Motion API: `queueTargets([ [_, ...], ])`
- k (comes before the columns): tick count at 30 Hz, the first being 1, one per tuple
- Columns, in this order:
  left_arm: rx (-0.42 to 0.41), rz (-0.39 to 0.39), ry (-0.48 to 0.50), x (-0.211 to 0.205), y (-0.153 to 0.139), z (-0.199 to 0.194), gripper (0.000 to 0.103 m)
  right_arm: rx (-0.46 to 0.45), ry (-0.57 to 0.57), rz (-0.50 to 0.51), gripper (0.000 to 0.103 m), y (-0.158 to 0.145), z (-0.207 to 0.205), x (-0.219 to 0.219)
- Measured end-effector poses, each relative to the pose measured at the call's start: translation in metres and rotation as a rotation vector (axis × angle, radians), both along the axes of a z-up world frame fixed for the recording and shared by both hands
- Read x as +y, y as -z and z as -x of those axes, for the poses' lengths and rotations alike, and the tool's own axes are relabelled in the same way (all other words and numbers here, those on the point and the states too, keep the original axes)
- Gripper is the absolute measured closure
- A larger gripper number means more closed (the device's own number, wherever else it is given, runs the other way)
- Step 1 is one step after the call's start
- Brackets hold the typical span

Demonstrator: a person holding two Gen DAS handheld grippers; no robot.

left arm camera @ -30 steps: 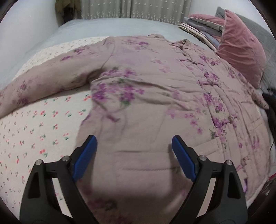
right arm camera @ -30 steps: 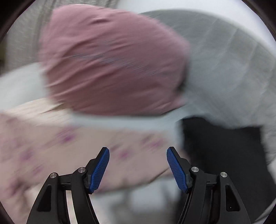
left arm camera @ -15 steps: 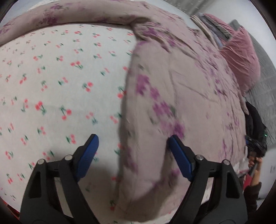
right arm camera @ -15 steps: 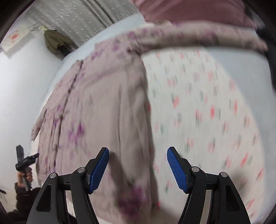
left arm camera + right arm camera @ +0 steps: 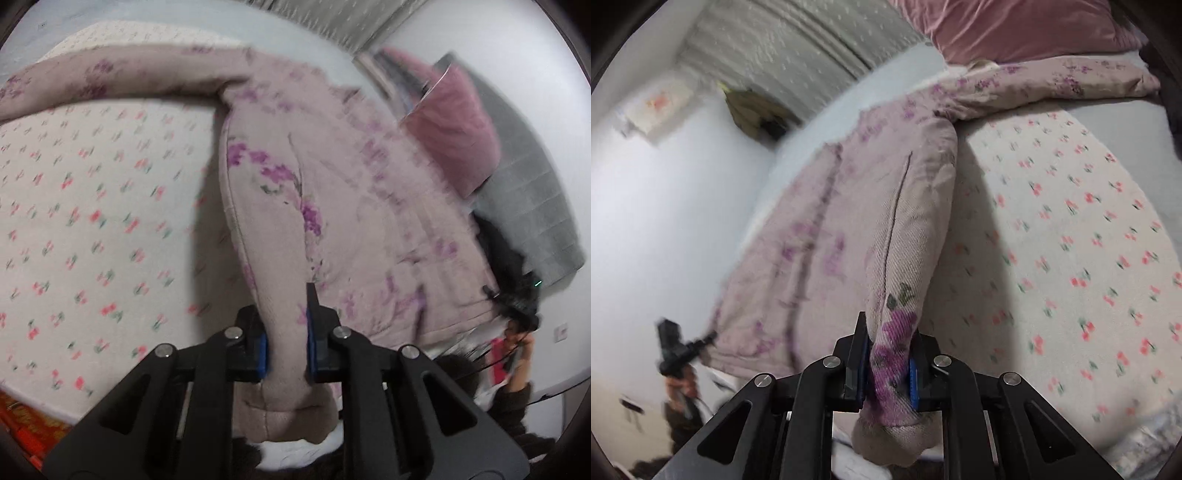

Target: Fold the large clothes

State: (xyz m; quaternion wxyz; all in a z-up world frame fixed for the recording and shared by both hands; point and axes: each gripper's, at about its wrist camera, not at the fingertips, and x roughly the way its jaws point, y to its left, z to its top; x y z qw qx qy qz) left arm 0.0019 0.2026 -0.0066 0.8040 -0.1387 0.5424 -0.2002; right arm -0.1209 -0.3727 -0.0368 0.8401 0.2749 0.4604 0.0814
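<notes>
We've just clamped both grippers, left gripper [image 5: 284,350] and right gripper [image 5: 886,373], on the floral jacket's [image 5: 369,206] hem corners, jacket spread beside the pink pillow [image 5: 454,129]. Lift evenly, keep the hem taut.

Left gripper [image 5: 286,345] — jaws just closed, blue pads [image 5: 261,350] pressing a fold of fabric [image 5: 284,295] between them. Right gripper [image 5: 888,373] — jaws just closed likewise, clamped on fabric. Both point steeply downward.
</notes>
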Motion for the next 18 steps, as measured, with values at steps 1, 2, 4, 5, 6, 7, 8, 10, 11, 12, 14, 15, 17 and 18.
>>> queueTargets([
  [1,0.047,-0.078,0.011,-0.004,0.022,0.002,0.086,0.051,-0.006,0.059,0.087,0.011,-0.002,0.006],
  [2,0.079,-0.138,0.027,-0.007,0.04,0.001,0.085,0.12,-0.01,0.128,0.087,0.028,-0.004,0.011],
  [4,0.073,-0.21,0.047,-0.015,0.059,0.001,0.077,0.226,-0.021,0.214,0.081,0.06,-0.011,0.013],
  [5,0.059,-0.223,0.039,-0.017,0.057,0.0,0.071,0.229,-0.017,0.232,0.079,0.067,-0.015,0.014],
  [6,0.036,-0.241,0.028,-0.02,0.049,0.001,0.069,0.224,0.001,0.254,0.075,0.062,-0.016,0.014],
  [7,0.007,-0.256,0.021,-0.021,0.04,0.002,0.067,0.225,0.007,0.27,0.069,0.056,-0.017,0.015],
  [8,-0.058,-0.288,0.007,-0.023,0.025,0.002,0.062,0.215,0.014,0.32,0.067,0.045,-0.018,0.018],
  [10,-0.168,-0.331,-0.021,-0.026,0.001,-0.001,0.043,0.175,0.035,0.437,0.062,0.023,-0.021,0.024],
  [11,-0.225,-0.328,-0.038,-0.024,-0.007,-0.01,0.034,0.145,0.059,0.498,0.059,0.01,-0.023,0.028],
  [12,-0.274,-0.317,-0.055,-0.027,-0.014,-0.014,0.031,0.109,0.089,0.547,0.048,-0.002,-0.026,0.033],
  [14,-0.324,-0.263,-0.067,-0.042,-0.021,-0.033,0.027,0.023,0.125,0.585,0.031,-0.021,-0.042,0.04],
  [15,-0.328,-0.234,-0.059,-0.046,-0.021,-0.041,0.027,-0.018,0.126,0.572,0.028,-0.026,-0.054,0.048],
  [17,-0.336,-0.204,-0.036,-0.069,-0.016,-0.062,0.026,-0.049,0.108,0.532,0.028,-0.029,-0.072,0.059],
  [18,-0.347,-0.207,-0.019,-0.085,-0.008,-0.074,0.026,-0.055,0.099,0.517,0.028,-0.027,-0.089,0.068],
])
